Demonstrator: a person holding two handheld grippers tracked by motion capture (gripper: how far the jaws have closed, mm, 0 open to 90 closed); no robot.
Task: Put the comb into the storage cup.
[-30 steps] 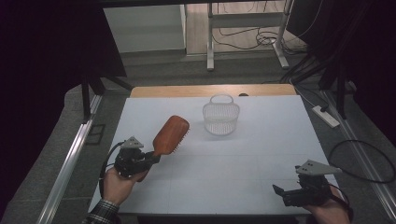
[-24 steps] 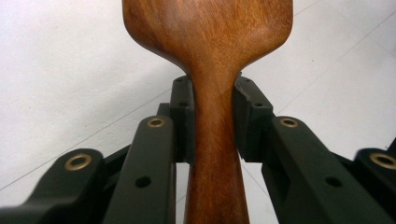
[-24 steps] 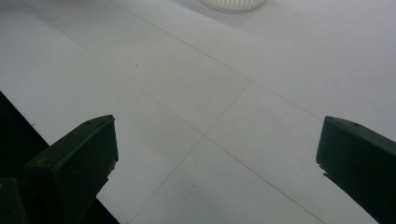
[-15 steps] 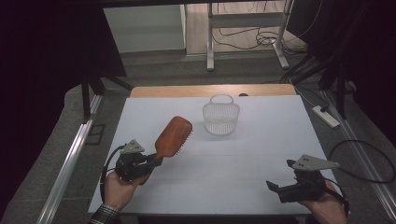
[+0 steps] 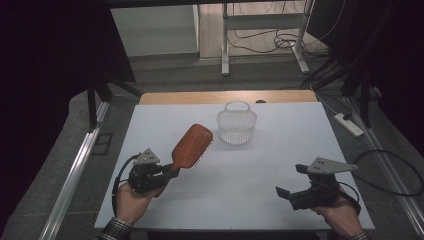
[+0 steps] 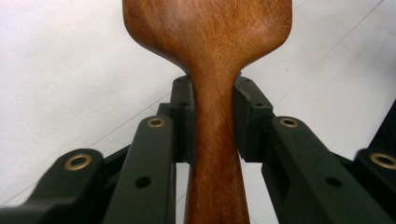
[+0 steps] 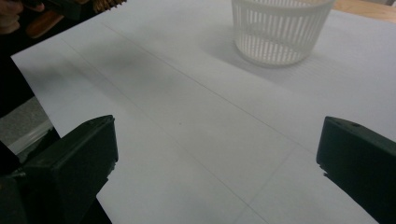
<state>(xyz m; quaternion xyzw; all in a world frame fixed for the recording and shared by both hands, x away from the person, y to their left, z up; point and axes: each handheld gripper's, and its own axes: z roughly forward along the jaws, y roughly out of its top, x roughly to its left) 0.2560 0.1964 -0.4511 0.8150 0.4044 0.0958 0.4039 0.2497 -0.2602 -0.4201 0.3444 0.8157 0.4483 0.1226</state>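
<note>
Basket (image 5: 237, 127) just beyond held hairbrush (image 5: 191, 145)

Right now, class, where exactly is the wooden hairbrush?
In the high view the wooden hairbrush is raised over the table's left half, its handle clamped in the left gripper, its head pointing toward the white basket.

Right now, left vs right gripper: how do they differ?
The left gripper is shut on the wooden hairbrush handle; the right gripper stands wide open with nothing between its jaws. The left holds the brush head raised off the table, toward the white basket; the right hangs low near the front edge. Both are hand-held.
</note>
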